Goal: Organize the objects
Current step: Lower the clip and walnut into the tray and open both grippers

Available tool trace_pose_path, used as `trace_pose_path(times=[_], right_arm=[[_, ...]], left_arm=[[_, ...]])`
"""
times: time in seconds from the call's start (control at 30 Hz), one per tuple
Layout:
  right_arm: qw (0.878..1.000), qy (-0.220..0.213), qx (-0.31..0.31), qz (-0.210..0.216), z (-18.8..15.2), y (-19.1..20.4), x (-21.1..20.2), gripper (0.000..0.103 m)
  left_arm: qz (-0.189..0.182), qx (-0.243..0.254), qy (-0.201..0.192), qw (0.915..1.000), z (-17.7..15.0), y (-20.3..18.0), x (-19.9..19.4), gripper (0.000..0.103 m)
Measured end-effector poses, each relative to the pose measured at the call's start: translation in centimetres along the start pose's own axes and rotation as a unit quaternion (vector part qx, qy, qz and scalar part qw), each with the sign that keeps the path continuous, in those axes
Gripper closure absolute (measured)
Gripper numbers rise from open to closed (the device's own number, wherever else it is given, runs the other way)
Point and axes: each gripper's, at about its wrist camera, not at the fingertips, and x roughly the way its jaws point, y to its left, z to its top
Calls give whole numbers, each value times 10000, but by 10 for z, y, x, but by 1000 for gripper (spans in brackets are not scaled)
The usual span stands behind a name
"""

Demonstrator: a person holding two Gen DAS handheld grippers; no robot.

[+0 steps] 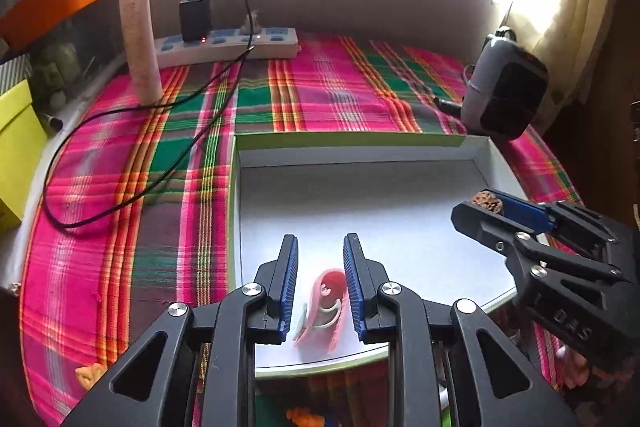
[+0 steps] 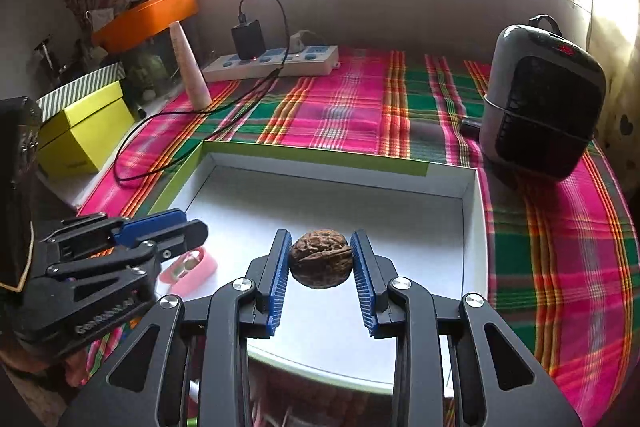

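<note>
- Two grippers work over the shallow white box lid [image 2: 472, 187], which fills the lower centre of both views on the plaid cloth [image 2: 352, 107].
- Right gripper [image 2: 321, 259]: its blue pads pinch a walnut [image 2: 321, 261] from both sides, in the lower centre of the right wrist view; whether the nut rests on the lid floor or hangs just above it, I cannot tell.
- Left gripper [image 1: 320, 287]: fingers spread, straddling a pink clip-like item [image 1: 326, 307] that lies on the lid floor near its front edge, apparently untouched by either pad.
- Step in hand, as I judge it: placing things into the lid. Next, the walnut needs lowering and a gentle release, since it may roll.
- Hard to make out: what the pink item really is; small orange and other bits at the bottom edges sit hidden behind the gripper bodies.
</note>
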Motion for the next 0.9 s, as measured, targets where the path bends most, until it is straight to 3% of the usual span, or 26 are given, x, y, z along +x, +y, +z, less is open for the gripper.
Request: trace_pose_path(times=[0.13, 0.23, 0.3, 0.63, 0.73, 0.8, 0.9], right_arm=[[10000, 37, 61, -6, 0, -2, 4, 71], [10000, 45, 68, 9, -1, -2, 4, 71], [10000, 41, 66, 27, -1, -2, 4, 71], [9999, 84, 41, 65, -3, 2, 6, 71], [9999, 90, 56, 70, -3, 1, 7, 71], [9999, 91, 65, 61, -2, 0, 8, 71], [9999, 95, 78, 56, -1, -1, 9, 71]], left_arm=[[-33, -136, -22, 9999, 7, 11, -5, 81], [-252, -191, 82, 9995, 12, 16, -6, 74], [-166, -62, 119, 9998, 13, 15, -7, 69], [-33, 426, 693, 9967, -7, -7, 13, 68], [108, 539, 741, 9957, -11, -11, 18, 72], [157, 602, 760, 9952, -12, -13, 20, 81], [197, 629, 737, 9951, -12, -13, 21, 83]])
